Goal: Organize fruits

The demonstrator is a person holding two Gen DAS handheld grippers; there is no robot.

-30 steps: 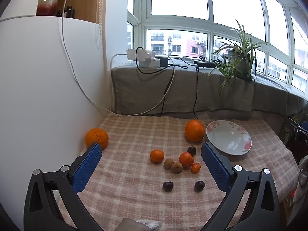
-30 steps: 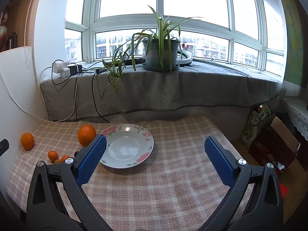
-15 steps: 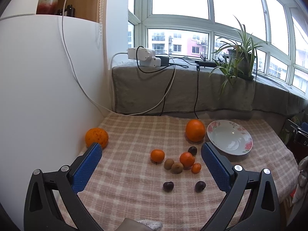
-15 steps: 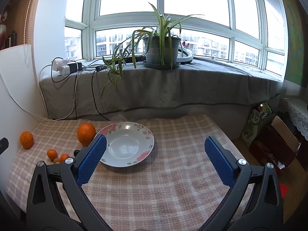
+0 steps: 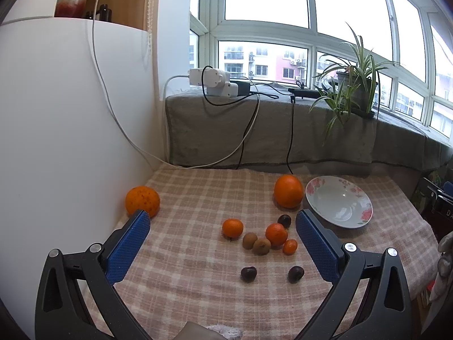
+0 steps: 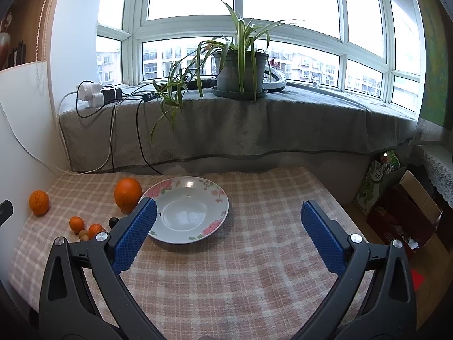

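Mostly round fruits (image 5: 276, 233) — glossy plate (image 6: 218, 198), perhaps ceramic.

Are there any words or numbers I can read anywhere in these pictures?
"优" and one more character too blurred to read: white print on the green package on the floor right of the table.
"D" plus cut-off letters: on the black object at the left wrist view's right edge.
Nothing readable on the plate or the fruit.

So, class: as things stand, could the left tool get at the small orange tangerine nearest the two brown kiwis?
Probably yes. The left tool is open and empty, and the small orange tangerine lies uncovered ahead, though a brown kiwi touches it.
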